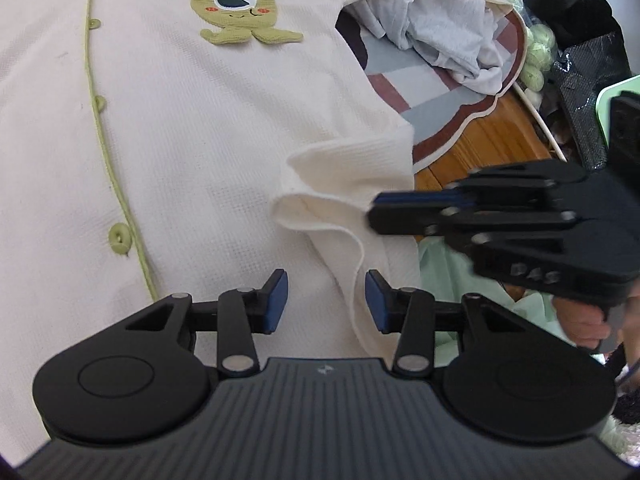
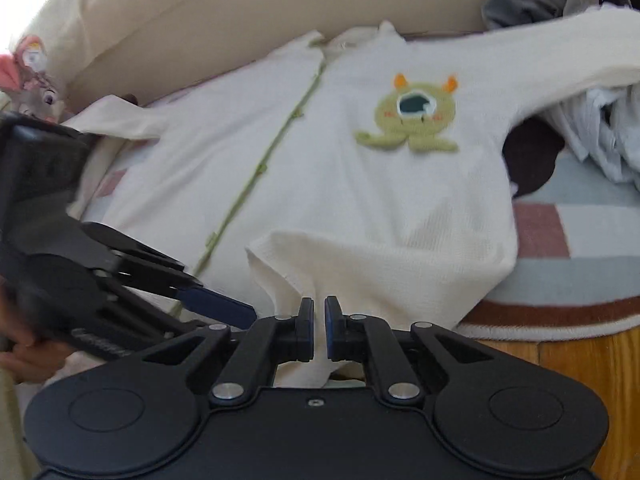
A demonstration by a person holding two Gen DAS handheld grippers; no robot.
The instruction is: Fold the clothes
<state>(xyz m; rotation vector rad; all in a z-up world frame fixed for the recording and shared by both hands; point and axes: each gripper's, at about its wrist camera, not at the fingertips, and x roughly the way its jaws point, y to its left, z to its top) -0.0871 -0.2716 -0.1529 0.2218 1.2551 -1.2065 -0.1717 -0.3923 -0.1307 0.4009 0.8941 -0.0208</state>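
A: Entry, garment position. The cream cardigan (image 2: 340,184) is laid face up on the rug (image 2: 568,264), green placket (image 1: 108,168) and monster patch (image 2: 408,120) uppermost. The collar is turned toward the sofa (image 2: 240,12); the hem is nearest the cameras.

B: Fold state?

A: Body spread flat, for the most part. One sleeve (image 2: 560,60) is stretched out to the side over a heap of other clothes (image 1: 444,28). The opposite sleeve (image 2: 120,120) is seen only in part, behind the left tool. At the hem corner (image 1: 332,200) the cloth is bunched and doubled over.

B: Claws?

A: The right gripper (image 2: 319,326) is drawn nearly closed, jaws narrow, with the hem corner pinched between them; in the left view its tip is seen meeting that cloth. The left gripper (image 1: 326,300) is held wide, nothing between its pads (image 1: 276,300), just above the lower edge beside the same corner.

B: Progress?

A: No completed fold is recorded: no sleeve laid across the chest, no body halved. Only the lifted corner is out of plane. Whether that corner is being carried over into a fold or being pulled out to flatten the hem cannot be settled from this. The sleeves and body are judged as remaining to be folded in either case.

B: Other items?

A: The heap beside the rug is unfolded. A plush toy (image 2: 36,76) is noted by the sofa, not involved.
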